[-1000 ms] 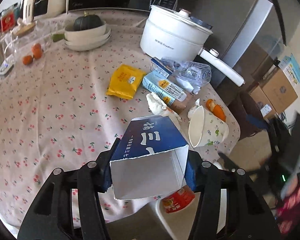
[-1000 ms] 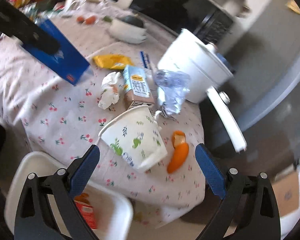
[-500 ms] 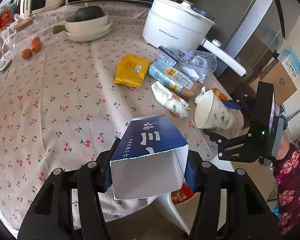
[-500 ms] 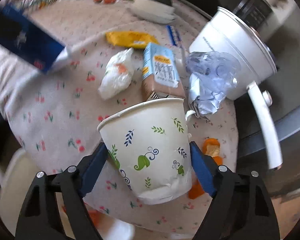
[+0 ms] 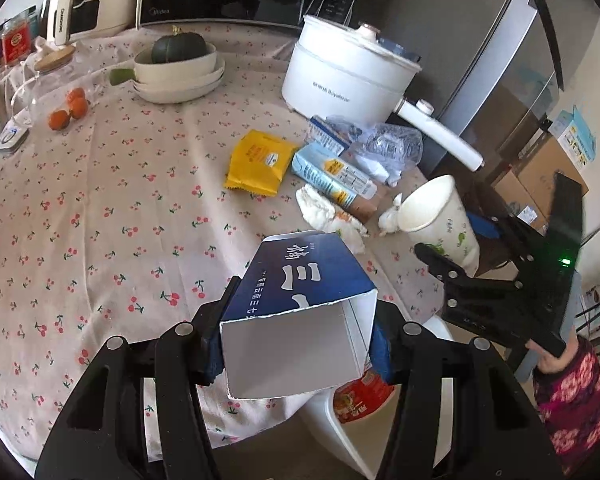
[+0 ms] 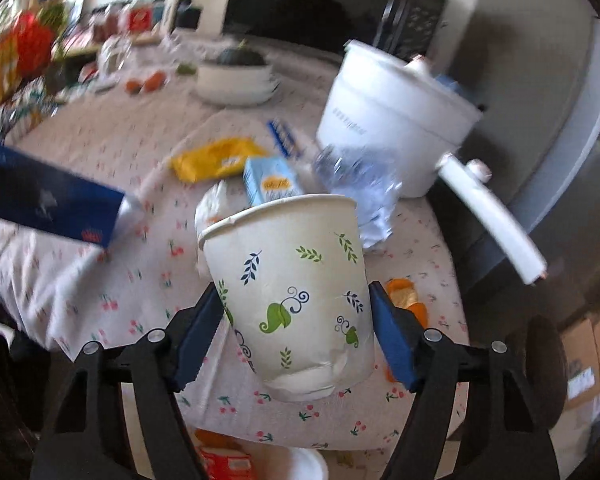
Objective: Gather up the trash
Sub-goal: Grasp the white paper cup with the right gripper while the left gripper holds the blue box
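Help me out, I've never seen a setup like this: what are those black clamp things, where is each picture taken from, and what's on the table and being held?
There is no robot here. A person holds a hand-operated gripper in each hand, and each carries a wide-angle camera looking forward along its jaws, which explains the round, warped pictures.

The left camera shows the left gripper clamped on an open dark blue cardboard carton. The right camera shows the right gripper clamped on a white paper cup with leaf prints.

On the cherry-print tablecloth lie a yellow snack packet, a light blue drink carton, crumpled white tissue, a crushed clear plastic bottle, a white electric pot and stacked cream bowls holding a dark green squash.
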Tool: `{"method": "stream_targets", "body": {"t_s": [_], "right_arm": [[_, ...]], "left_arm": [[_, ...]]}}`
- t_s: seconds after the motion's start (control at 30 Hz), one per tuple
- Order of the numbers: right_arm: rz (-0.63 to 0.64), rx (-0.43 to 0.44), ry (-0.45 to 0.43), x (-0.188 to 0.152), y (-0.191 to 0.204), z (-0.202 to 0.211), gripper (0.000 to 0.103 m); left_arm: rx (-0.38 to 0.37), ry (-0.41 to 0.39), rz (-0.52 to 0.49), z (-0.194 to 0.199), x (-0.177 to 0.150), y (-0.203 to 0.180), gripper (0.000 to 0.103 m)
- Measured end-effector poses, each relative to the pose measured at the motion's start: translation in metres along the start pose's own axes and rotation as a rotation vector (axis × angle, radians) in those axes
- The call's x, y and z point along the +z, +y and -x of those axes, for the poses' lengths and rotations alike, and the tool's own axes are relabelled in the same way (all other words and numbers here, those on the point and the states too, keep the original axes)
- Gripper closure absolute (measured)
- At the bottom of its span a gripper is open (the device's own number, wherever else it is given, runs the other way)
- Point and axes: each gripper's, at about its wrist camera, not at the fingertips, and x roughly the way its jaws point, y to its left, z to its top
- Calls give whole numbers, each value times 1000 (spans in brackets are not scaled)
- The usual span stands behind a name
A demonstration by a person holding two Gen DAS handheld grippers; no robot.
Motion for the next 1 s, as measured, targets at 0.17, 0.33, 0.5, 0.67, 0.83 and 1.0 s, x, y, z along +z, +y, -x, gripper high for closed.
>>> {"method": "stream_targets", "body": {"t_s": [0.17, 0.33, 0.5, 0.67, 0.83, 1.0], "right_arm": [[-83, -86, -80, 3, 3, 38, 32], [-174, -160, -132, -5, 5, 74, 31], [-288, -248, -151, -28, 5, 103, 31], [-396, -327, -120, -58, -3, 117, 31], [-485, -389, -71, -90, -1, 128, 30], [-531, -354, 4, -114, 19, 128, 27]], "left_arm": [[-24, -39, 13, 9, 1, -1, 50], [-58, -90, 21, 20, 0, -6, 50], [-69, -125, 23, 27, -4, -11, 50], [-77, -156, 3, 35, -10, -21, 50], [-76, -174, -36, 40, -18, -35, 50], [-93, -163, -65, 38, -24, -46, 50]]}}
